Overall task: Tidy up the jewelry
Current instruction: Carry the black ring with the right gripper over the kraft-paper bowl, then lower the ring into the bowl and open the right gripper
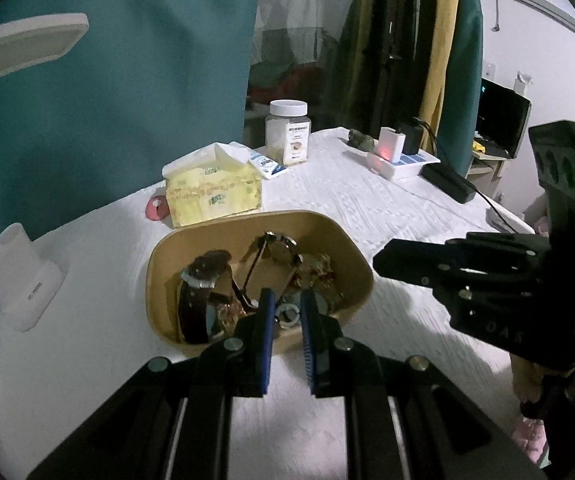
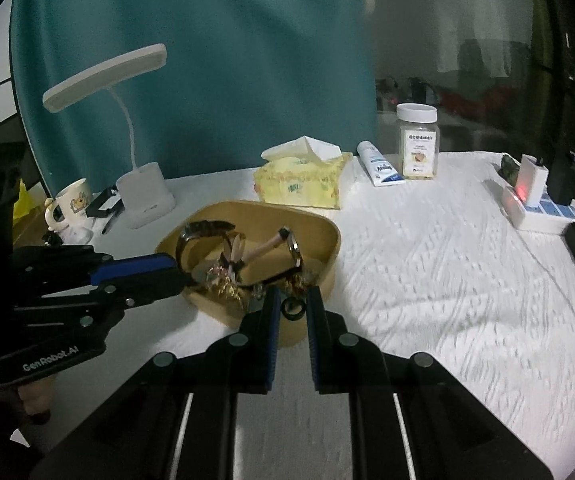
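Observation:
A tan oval bowl [image 1: 351, 252] [image 2: 323, 236] on the white cloth holds watches [image 1: 203, 276] [image 2: 207, 232], gold jewelry [image 1: 319, 272] and other pieces. My left gripper [image 1: 287, 304] hangs over the bowl's near rim, its blue pads closed on a small silver ring [image 1: 287, 316]. It shows in the right wrist view [image 2: 175, 270] at the bowl's left side. My right gripper [image 2: 293, 300] is at the bowl's near edge, pads closed on a small dark ring [image 2: 293, 310]. In the left wrist view it [image 1: 383, 260] sits just right of the bowl.
A yellow tissue pack [image 1: 215, 192] [image 2: 303, 184], a tube [image 2: 377, 164] and a white-lidded jar [image 1: 289, 132] [image 2: 417, 140] stand behind the bowl. A white desk lamp [image 2: 139, 192] and a mug [image 2: 71, 204] are at left. A power strip with charger [image 2: 531, 196] is at right.

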